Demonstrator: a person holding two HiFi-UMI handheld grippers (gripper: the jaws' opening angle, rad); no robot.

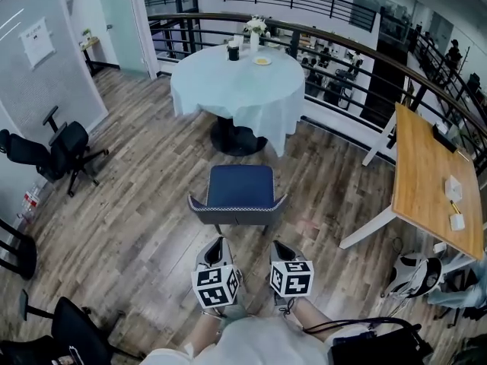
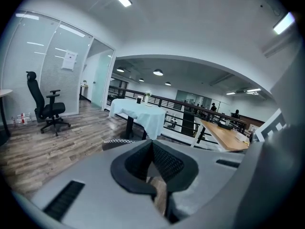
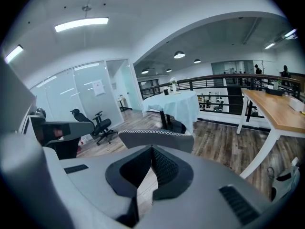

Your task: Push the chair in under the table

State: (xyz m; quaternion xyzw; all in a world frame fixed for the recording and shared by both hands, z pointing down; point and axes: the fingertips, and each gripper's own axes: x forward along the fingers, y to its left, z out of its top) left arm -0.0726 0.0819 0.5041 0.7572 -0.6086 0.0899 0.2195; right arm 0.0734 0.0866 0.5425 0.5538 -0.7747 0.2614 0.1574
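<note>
The chair's [image 1: 240, 196] legs are mostly hidden under its seat, and the left gripper view shows only a sliver of its stitched backrest rim. The cloth hides most of the round table's [image 1: 237, 86] pedestal.

Bare wood floor lies open between chair and table. A wooden desk [image 1: 430, 177] stands at right and an office chair [image 1: 65, 154] at left, both well apart.

The chair sits at frame centre, with a blue seat and a grey back edged in white stitching. The left gripper [image 1: 218, 243] and right gripper [image 1: 278, 246] are just below it, both jaws pressed together and empty.
</note>
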